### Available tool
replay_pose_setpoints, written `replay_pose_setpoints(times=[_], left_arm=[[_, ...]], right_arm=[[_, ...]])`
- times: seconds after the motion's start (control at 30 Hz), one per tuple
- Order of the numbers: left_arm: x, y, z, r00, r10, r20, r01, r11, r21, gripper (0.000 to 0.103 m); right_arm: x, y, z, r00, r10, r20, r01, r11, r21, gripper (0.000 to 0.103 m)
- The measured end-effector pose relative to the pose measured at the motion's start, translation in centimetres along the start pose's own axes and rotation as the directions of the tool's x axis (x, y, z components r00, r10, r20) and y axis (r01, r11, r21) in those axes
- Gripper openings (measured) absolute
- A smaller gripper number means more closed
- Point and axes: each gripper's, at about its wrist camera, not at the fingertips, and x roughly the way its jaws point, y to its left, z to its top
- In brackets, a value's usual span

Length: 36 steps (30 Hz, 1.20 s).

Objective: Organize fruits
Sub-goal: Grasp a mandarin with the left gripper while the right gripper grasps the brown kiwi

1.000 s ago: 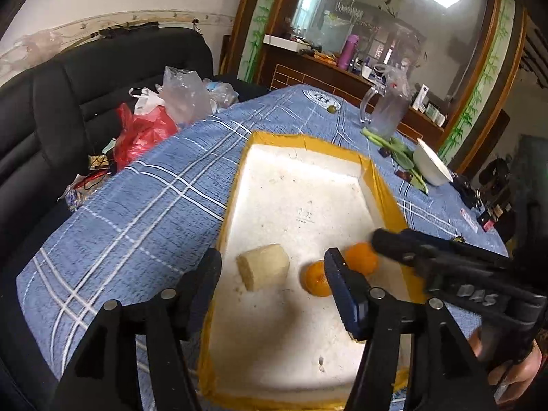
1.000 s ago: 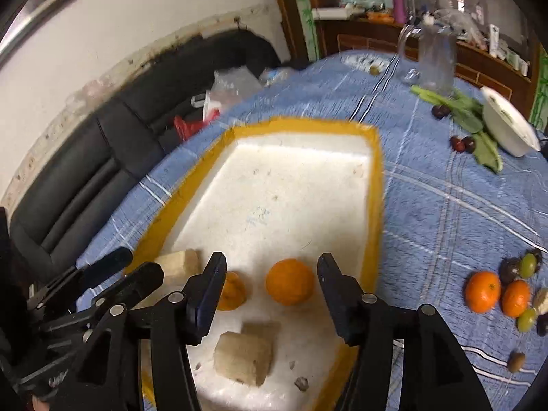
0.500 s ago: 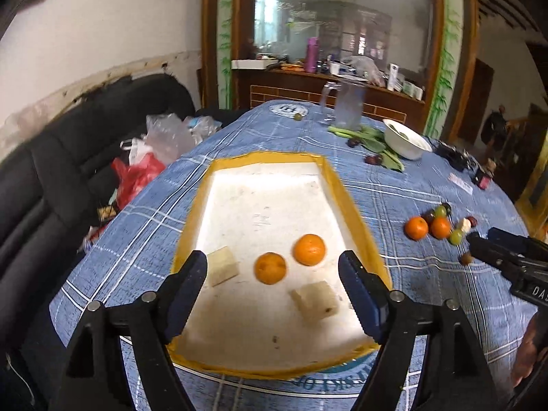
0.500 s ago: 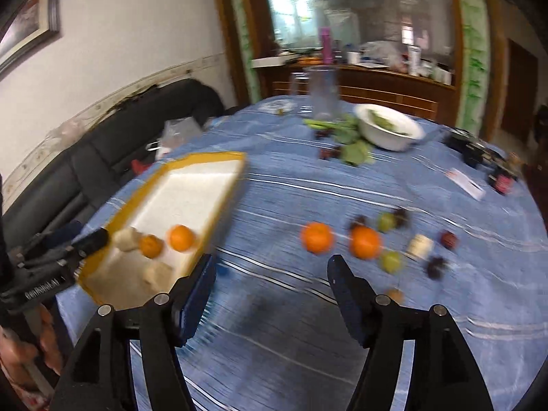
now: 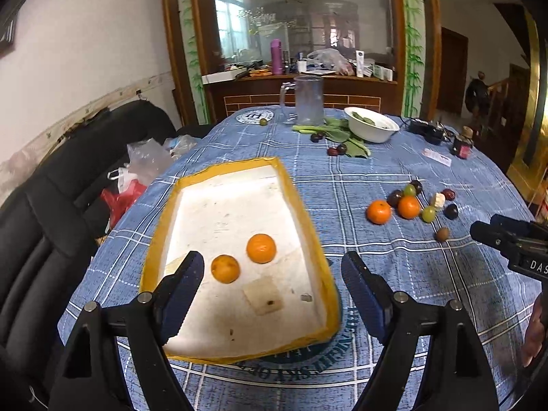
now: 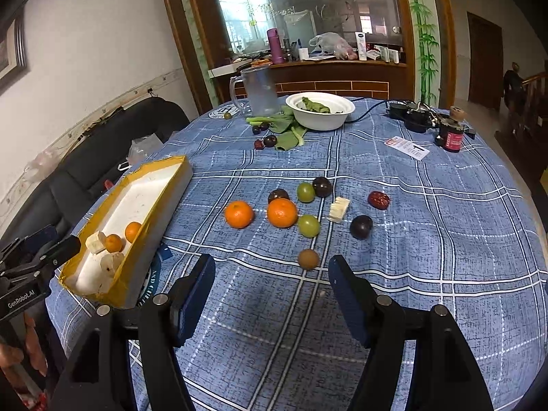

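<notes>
The yellow-rimmed tray (image 5: 301, 205) runs lengthwise away from the table's near edge toward the mug; both tongs, left gripper (image 5: 272, 291) and right gripper (image 6: 270, 294), gape empty over the blue plaid tablecloth (image 6: 428, 257).

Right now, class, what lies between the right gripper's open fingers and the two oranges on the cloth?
In the right wrist view, only bare tablecloth lies between the right gripper and the two oranges; a small brown fruit sits just to one side.

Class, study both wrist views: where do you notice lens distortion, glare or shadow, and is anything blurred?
Left wrist view: fisheye bends the door frame and wall, corners go black, and the white tray floor looks slightly washed out. Right wrist view: the window blows out bright, soft shadows fall on the tablecloth below the jaws, and the oranges stay sharp.
</notes>
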Motion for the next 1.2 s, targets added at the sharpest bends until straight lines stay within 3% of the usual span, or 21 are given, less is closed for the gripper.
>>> replay_pose_setpoints(times=[0.6,0.9,1.1,1.2], left_arm=[[2.7,-3.6,-0.1,0.995,-0.049,-0.086,0.055,0.997,0.062,0.082],[4.6,-4.9,1.4,0.984,-0.124,-0.131,0.130,0.991,0.039,0.082],[6.5,-6.2,2.8,0.970,-0.189,-0.151,0.192,0.981,0.003,0.082],[8.1,-7.0,3.6,0.971,-0.180,-0.160,0.185,0.983,0.012,0.082]], right_arm=[[0.6,-4.7,-0.9,0.999,-0.038,-0.032,0.041,0.995,0.091,0.076],[1.3,-6.8,-0.6,0.993,-0.086,-0.076,0.094,0.990,0.106,0.076],[4.4,-5.6,0.8,0.992,-0.046,-0.117,0.053,0.997,0.060,0.076],[6.2,-4.5,1.0,0.991,-0.034,-0.128,0.037,0.999,0.025,0.075]])
